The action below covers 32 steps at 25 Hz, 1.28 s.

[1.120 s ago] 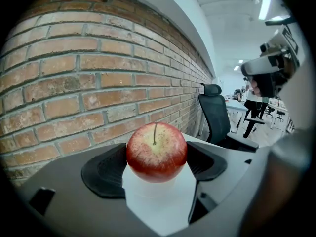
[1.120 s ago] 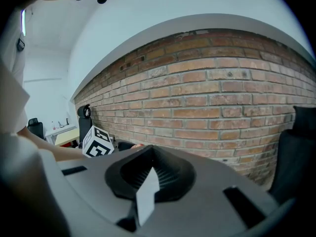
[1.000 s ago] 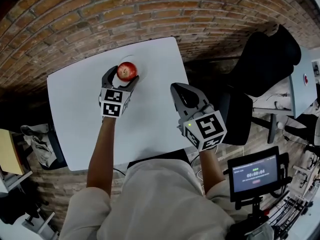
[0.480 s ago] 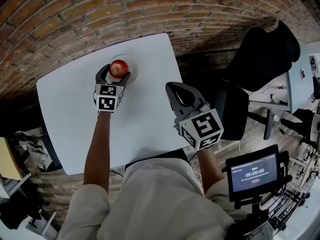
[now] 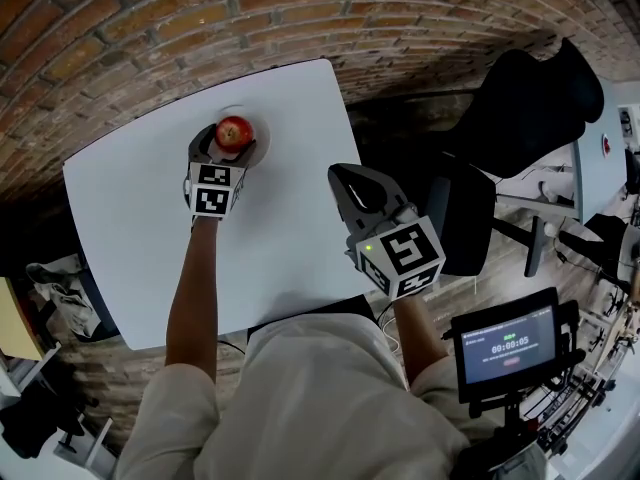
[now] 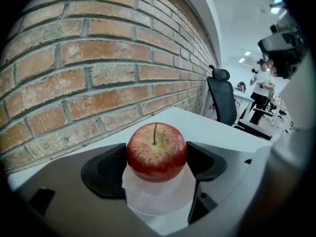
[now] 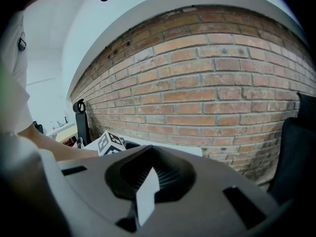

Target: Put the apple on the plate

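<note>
A red apple [image 5: 233, 131] with a stem sits between the jaws of my left gripper [image 5: 228, 146], over a white plate [image 5: 263, 138] at the far side of the white table [image 5: 130, 228]. In the left gripper view both black pads [image 6: 106, 169] press the apple [image 6: 156, 151] at its sides, so my left gripper [image 6: 157, 158] is shut on it. I cannot tell whether the apple rests on the plate. My right gripper [image 5: 347, 178] hangs off the table's right edge, shut and with nothing in it; its jaws [image 7: 148, 174] point at a brick wall.
The brick surface [image 5: 150, 28] borders the table's far side. A black office chair [image 5: 530, 118] stands to the right. A screen with a timer [image 5: 505, 348] is at the lower right. Bags and a yellow object [image 5: 15, 308] lie to the left.
The left gripper stays shut on the apple over the plate and has barely moved; the head view has shifted a little. The right gripper holds its place beside the table.
</note>
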### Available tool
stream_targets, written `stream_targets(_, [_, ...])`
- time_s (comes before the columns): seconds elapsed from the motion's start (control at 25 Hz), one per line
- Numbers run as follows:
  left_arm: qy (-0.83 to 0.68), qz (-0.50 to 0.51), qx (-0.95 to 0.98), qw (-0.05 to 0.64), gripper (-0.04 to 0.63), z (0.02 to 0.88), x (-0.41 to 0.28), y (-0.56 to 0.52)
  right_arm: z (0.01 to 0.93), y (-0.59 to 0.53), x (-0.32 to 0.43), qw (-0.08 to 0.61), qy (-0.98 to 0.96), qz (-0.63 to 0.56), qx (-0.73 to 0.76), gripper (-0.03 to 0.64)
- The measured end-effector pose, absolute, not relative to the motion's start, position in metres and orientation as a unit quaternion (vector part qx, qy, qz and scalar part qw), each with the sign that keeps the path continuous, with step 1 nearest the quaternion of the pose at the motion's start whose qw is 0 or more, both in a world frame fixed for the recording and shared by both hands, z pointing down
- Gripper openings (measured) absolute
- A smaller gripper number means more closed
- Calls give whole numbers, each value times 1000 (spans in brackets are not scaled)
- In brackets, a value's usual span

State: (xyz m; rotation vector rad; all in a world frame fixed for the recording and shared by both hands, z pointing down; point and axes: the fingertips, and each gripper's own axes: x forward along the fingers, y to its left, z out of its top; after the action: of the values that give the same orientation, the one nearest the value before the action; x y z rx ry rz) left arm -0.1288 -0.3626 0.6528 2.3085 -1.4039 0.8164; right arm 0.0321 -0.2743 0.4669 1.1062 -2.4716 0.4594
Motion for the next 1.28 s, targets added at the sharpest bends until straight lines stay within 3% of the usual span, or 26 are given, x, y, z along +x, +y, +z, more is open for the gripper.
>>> stream_targets(0.56, [-492, 323, 799, 123, 383, 663, -132, -363, 475, -272, 39, 198, -881, 171, 395, 3])
stream_targets(1.28, [-491, 283, 807, 166, 385, 656, -132, -363, 469, -268, 47, 193, -879, 163, 405, 3])
